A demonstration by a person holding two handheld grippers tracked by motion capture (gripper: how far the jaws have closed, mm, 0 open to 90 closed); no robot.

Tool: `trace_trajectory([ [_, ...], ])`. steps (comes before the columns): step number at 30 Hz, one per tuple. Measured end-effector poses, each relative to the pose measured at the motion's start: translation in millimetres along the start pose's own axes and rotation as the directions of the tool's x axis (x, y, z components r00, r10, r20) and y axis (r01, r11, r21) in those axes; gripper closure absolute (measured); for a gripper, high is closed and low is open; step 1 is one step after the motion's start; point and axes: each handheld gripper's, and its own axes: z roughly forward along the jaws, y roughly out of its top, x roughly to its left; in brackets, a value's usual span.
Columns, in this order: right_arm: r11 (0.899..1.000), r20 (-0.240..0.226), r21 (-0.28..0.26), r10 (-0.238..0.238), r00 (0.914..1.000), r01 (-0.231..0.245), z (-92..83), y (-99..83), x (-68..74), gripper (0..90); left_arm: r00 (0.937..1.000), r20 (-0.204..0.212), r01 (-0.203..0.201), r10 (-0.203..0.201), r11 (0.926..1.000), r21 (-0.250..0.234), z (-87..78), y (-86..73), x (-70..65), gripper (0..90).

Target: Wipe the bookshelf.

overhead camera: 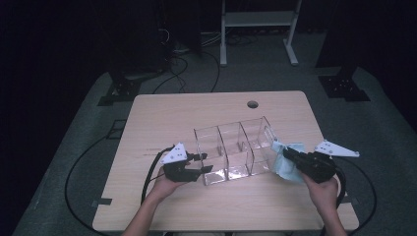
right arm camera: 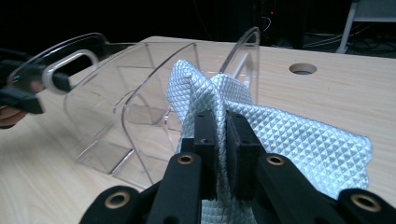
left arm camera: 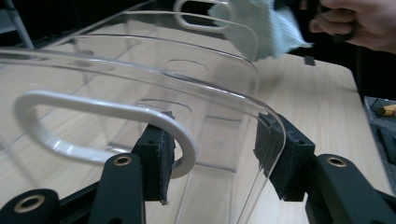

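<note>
A clear plastic organizer (overhead camera: 236,147) with three compartments stands mid-table. My left gripper (overhead camera: 204,164) holds its left end wall: in the left gripper view the two pads (left arm camera: 156,158) of the gripper (left arm camera: 217,154) press on the strip between the white-rimmed handle slot (left arm camera: 93,107) and the wall's outer edge. My right gripper (overhead camera: 290,155) is at the organizer's right end, shut on a pale blue waffle-textured cloth (overhead camera: 280,167). In the right gripper view the cloth (right arm camera: 299,135) bunches between the closed jaws of the gripper (right arm camera: 222,126) and touches the near end wall (right arm camera: 247,56).
The wooden table (overhead camera: 172,118) has a round cable hole (overhead camera: 253,104) near its far edge. A white metal frame (overhead camera: 258,19) and dark stand bases sit on the floor beyond. Black cables trail from both grippers off the table's front.
</note>
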Motion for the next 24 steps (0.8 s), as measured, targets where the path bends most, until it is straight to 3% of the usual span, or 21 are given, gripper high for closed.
trace_trajectory([
  [2,1.000,-0.001,0.002,-0.003,1.0000,0.003,5.9,2.2,-0.1,83.5,1.0000,0.002,0.005,-0.005,1.0000,-0.002,-2.1,-1.7,-3.6,46.9],
  [7,1.000,-0.012,-0.014,0.008,0.9999,-0.008,17.0,1.4,0.7,83.6,0.9991,-0.040,0.015,-0.015,0.9999,-0.002,-8.4,-4.9,-9.9,46.7],
  [10,1.000,-0.006,-0.013,0.001,1.0000,-0.001,21.2,-4.0,3.8,83.6,0.9980,-0.058,0.025,-0.026,0.9996,-0.016,-9.6,-6.7,-13.3,46.7],
  [13,1.000,-0.007,-0.006,0.025,0.9997,-0.025,26.1,-12.3,4.1,83.6,0.9977,-0.063,0.023,-0.025,0.9995,-0.020,-11.1,-7.8,-14.4,46.6],
  [17,0.999,0.001,0.017,0.044,0.9990,-0.044,34.6,-23.7,2.7,83.5,0.9976,-0.066,0.020,-0.021,0.9996,-0.019,-12.4,-8.5,-16.0,43.7],
  [20,0.994,0.013,0.091,0.052,0.9985,-0.053,50.4,-40.2,1.1,83.4,0.9968,-0.076,0.023,-0.024,0.9995,-0.022,-14.3,-9.6,-16.9,44.8],
  [24,0.994,0.014,0.088,0.060,0.9981,-0.061,50.0,-38.5,1.8,83.4,0.9957,-0.093,0.005,-0.007,0.9997,-0.025,-14.2,-9.8,-18.6,46.9],
])
